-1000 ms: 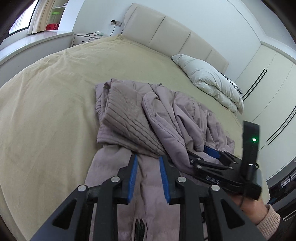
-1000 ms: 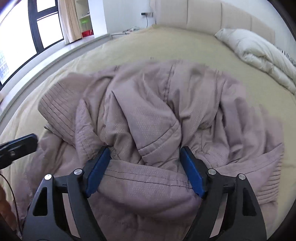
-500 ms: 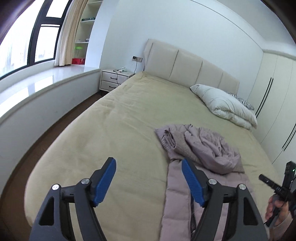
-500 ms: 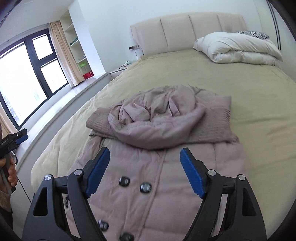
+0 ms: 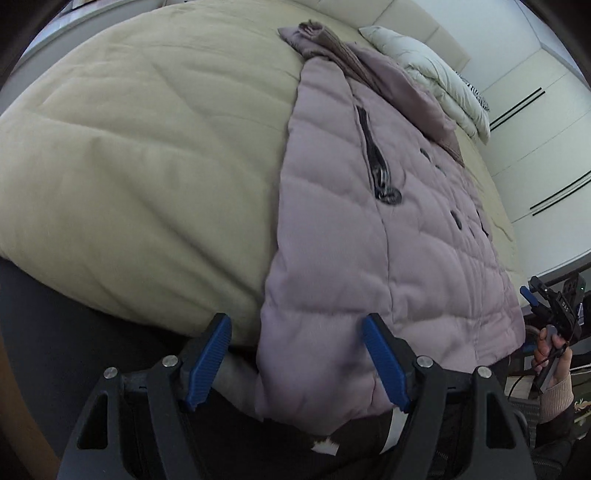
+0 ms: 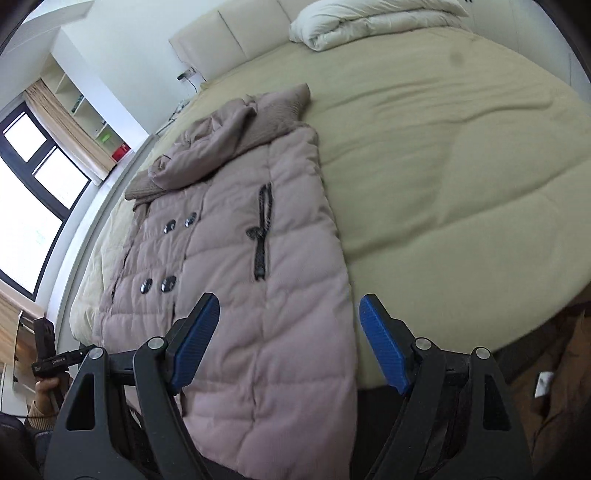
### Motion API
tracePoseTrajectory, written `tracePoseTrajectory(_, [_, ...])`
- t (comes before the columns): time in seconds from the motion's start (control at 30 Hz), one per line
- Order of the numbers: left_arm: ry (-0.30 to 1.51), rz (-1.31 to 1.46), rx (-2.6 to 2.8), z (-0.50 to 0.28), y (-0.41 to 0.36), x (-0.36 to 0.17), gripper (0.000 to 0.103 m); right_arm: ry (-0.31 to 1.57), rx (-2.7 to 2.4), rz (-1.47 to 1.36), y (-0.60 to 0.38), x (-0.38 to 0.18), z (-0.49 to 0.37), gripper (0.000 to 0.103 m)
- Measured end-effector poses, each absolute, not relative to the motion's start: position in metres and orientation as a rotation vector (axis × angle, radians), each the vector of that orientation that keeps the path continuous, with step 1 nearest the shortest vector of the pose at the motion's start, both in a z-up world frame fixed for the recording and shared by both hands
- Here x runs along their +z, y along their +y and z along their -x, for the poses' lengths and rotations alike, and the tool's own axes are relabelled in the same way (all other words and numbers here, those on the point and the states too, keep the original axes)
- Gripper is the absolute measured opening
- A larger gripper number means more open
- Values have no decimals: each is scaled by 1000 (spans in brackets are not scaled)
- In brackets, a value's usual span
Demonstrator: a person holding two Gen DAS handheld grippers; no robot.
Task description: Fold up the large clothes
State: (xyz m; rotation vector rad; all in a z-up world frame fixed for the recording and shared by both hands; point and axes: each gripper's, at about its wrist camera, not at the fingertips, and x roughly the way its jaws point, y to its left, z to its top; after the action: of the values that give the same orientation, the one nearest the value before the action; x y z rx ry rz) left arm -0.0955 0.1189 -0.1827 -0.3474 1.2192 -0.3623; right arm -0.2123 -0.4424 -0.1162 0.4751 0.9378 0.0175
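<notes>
A mauve quilted coat [image 5: 388,240] lies front up along the bed, buttons and zip pocket showing, with its hood and sleeves [image 6: 221,147] bunched at the far end. Its hem hangs over the foot of the bed. My left gripper [image 5: 297,362] is open just above the hem's left corner, which shows between the blue pads [image 5: 207,360] without being pressed. My right gripper [image 6: 290,343] is open over the hem's right edge [image 6: 332,332], pads apart from the cloth. Each view catches the other gripper at its side: the right gripper [image 5: 554,306] and the left gripper [image 6: 55,360].
The coat rests on a beige bedspread [image 5: 147,147] that runs wide to the left and to the right [image 6: 461,166]. A white folded duvet [image 6: 369,22] lies by the headboard. Wardrobe doors [image 5: 535,129] stand to the right, windows [image 6: 33,206] to the left, dark floor below the bed's foot.
Both grippers pulled back from the bunched hood to the foot of the bed over the hem. The left jaws went from nearly shut to wide open. The right view tilted.
</notes>
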Motion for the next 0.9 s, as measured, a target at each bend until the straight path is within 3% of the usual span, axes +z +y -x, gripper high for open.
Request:
tracePoseTrajectory(0.2, [1258, 442, -424, 92, 117, -194, 76, 1023, 23, -575, -459, -146, 234, 78])
tracePoseTrajectory(0.37, [1269, 395, -475, 83, 110, -189, 63, 1084, 47, -613, -466, -157, 242, 78])
tracePoseTrajectory(0.57, [1312, 503, -516, 80, 116, -203, 62, 1113, 96, -611, -460, -154, 236, 78])
tracePoseTrajectory(0.8, [1349, 472, -563, 87, 104, -209, 57, 1210, 189, -703, -446, -158, 227, 61])
tracePoseTrajectory(0.9, [1354, 488, -560, 85, 104, -211, 47, 1250, 209, -739, -439, -166, 223, 57])
